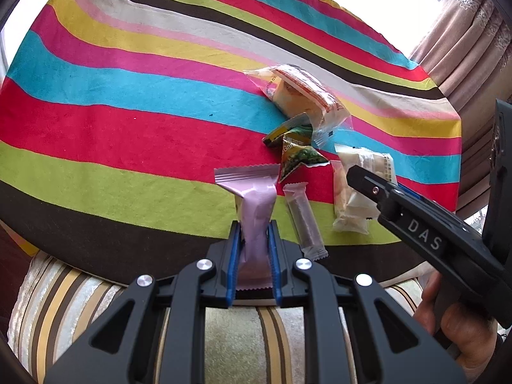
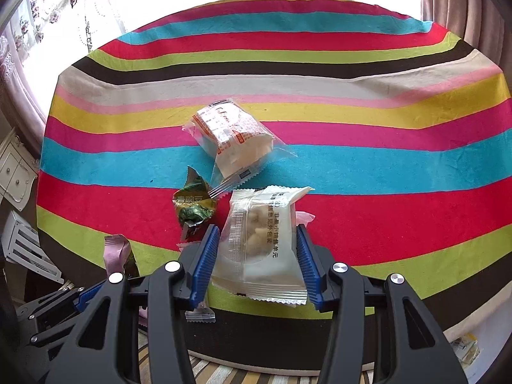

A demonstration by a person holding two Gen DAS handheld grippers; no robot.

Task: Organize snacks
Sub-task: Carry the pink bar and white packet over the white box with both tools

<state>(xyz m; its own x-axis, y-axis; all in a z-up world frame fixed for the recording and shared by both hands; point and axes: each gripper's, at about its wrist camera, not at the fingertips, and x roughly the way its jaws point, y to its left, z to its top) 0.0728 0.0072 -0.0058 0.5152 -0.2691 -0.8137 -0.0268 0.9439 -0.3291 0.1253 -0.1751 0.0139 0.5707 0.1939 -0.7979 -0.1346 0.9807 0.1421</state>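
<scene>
Left gripper (image 1: 254, 233) pinching pink snack bar (image 1: 256, 198) between blue pads, bar upright over near edge of striped tablecloth (image 1: 128, 102). Just right of it, slim grey wrapped bar (image 1: 304, 220) flat on cloth. Right gripper (image 2: 257, 246) clamped on white cracker packet (image 2: 265, 243), both pads touching its sides. Beyond, crumpled green packet (image 2: 192, 208) on red stripe. Farther, clear-wrapped cake packet (image 2: 232, 137) on blue stripe, its corner touching green packet. Curtain (image 1: 464, 41) behind table.
</scene>
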